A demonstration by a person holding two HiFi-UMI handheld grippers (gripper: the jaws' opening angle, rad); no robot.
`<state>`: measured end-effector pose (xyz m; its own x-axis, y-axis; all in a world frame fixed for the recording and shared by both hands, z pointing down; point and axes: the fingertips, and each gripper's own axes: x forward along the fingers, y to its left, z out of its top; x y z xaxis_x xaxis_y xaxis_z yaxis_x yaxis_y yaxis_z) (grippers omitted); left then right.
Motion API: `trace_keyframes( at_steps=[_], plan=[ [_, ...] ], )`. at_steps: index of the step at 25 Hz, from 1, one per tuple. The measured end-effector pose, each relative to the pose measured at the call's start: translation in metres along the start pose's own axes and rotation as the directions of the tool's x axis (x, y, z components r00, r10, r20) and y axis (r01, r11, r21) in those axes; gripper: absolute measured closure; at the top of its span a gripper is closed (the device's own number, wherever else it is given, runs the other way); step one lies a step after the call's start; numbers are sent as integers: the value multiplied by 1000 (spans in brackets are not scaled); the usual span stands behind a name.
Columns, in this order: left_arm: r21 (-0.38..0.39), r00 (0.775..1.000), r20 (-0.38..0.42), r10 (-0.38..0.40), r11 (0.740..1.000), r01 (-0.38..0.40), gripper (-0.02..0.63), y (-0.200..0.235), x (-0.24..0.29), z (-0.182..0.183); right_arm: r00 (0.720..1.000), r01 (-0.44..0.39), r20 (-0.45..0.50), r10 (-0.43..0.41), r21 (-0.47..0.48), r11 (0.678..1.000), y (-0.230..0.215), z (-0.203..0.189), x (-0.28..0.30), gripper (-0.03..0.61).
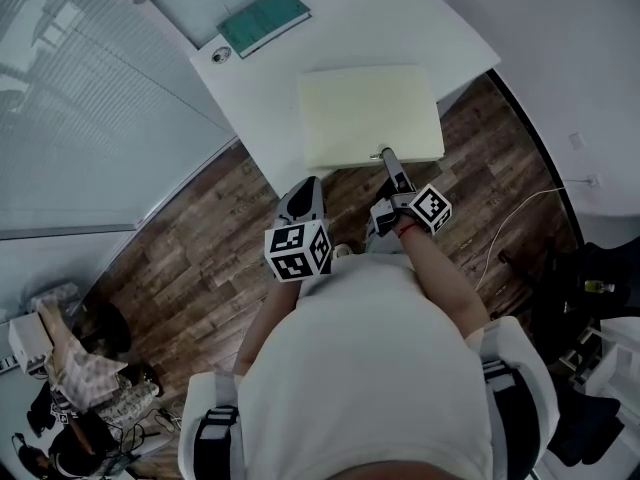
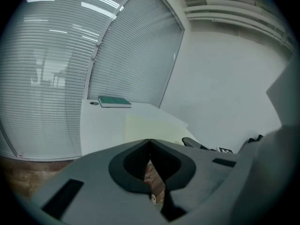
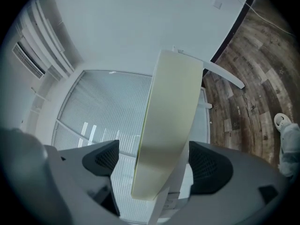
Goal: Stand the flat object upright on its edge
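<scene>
Grasp stage, by the look of things, with nothing raised yet. Shows pad (image 1: 370, 113) flat on table (image 1: 250, 78), its near edge at or just past the table's front rim. Has right gripper (image 1: 388, 160) turned on its side and level at that near edge, fingers wide apart, the pad's edge between them with a gap on each side in the right gripper view: no clamp. Keeps left gripper (image 1: 303, 193) back off the table, over the floor, fingers together on nothing. Leaves book (image 1: 263, 20) at the far corner, well apart from the pad.

Next, most likely: close the right fingers squarely on the pad's edge, then lift and swing that edge up about the far one. Calls for a firm pinch, a slow tilt, and perhaps the left gripper as a stop against sliding or flopping.
</scene>
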<state>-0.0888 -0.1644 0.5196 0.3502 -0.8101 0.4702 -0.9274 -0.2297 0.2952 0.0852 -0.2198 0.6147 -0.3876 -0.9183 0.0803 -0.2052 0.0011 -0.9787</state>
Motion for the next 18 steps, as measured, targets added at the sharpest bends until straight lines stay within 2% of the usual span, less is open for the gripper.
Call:
trace_keyframes(
  at_steps=[8,18],
  plan=[
    [-7,1000,9,22,1000,-22,594,5,3,6,998,15,59,-18,53,998,-3,12,22,133],
    [-12,999,11,46,999,-45,594,10,5,7,996,14,85,-21,81,997,-6,21,40,133]
  ],
)
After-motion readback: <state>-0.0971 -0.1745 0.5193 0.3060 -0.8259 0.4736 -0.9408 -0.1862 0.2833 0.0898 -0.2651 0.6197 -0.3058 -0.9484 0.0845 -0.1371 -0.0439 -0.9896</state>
